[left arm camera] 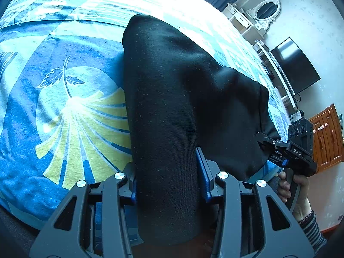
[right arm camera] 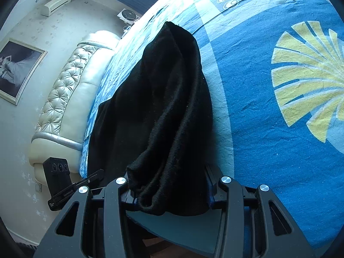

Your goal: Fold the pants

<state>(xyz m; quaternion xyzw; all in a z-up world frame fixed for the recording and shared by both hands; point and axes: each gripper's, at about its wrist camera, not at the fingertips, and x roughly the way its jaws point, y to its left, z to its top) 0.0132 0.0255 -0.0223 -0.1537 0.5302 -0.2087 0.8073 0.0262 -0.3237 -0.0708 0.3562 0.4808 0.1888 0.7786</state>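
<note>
Mid-fold: left tool (left arm camera: 167,182) and right tool (right arm camera: 169,191) each pinch an edge of the black knit fabric pants (left arm camera: 172,90), which stretch ahead of both tools onto the blue patterned bed cover (left arm camera: 64,107). Next, probably: carry both held edges forward together, evenly. Fabric thick, softly creased.

The left gripper (left arm camera: 167,182) points steeply downward, its two fingers clamped on a thick band of the black pants (left arm camera: 167,107). The right gripper (right arm camera: 169,187) tilts down less steeply, its fingers pinching a bunched fold of the same cloth. A bare hand (left arm camera: 294,189) in a striped sleeve (left arm camera: 316,228) wraps the right gripper's handle.
</note>
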